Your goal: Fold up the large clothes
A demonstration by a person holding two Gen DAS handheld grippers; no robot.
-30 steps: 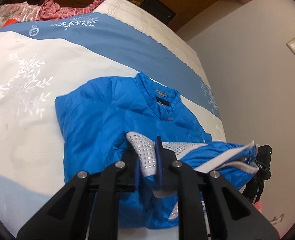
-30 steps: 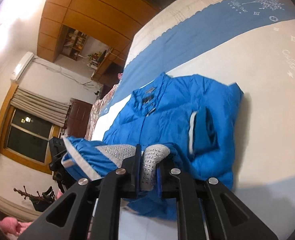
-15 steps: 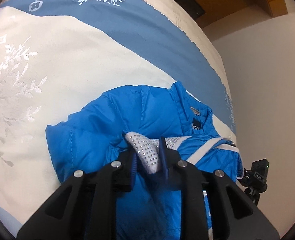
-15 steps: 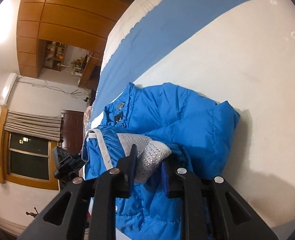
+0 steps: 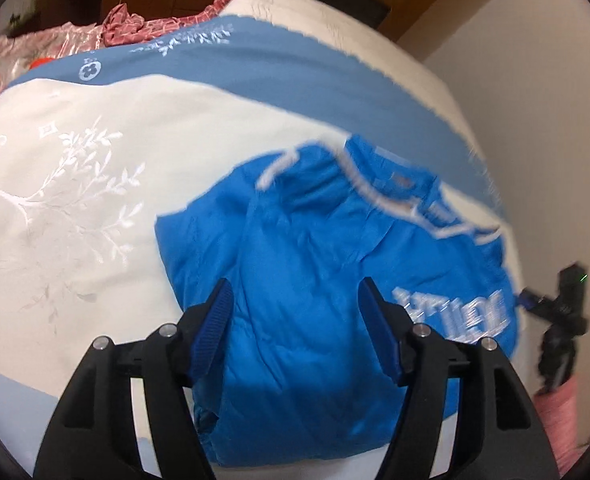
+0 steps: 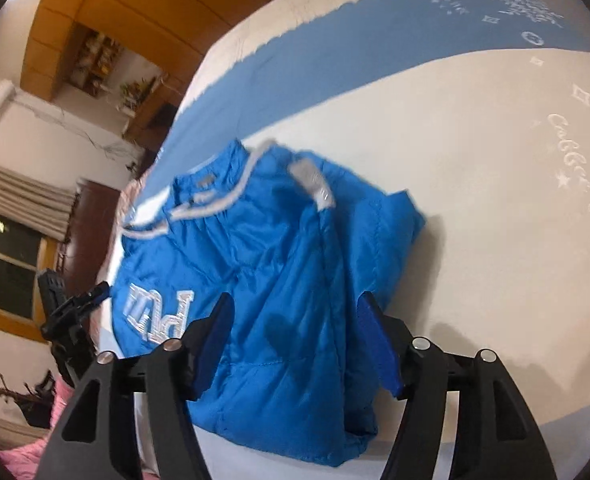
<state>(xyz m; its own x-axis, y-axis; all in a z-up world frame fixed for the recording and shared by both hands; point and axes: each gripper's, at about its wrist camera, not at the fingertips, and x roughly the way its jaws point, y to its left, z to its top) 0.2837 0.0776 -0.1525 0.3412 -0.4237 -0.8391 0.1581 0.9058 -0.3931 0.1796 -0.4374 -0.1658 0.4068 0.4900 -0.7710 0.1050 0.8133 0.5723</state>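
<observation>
Both grippers let go of hem since earlier; left gripper and right gripper jaws apart, jacket folded on bed.

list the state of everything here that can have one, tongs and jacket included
left tongs: open, holding nothing, above the jacket
right tongs: open, holding nothing, above the jacket
blue jacket: folded over on itself, lying on the bed, white lettering facing up
bedspread: spread flat under the jacket
pink clothes: crumpled in a heap at the far end of the bed
</observation>
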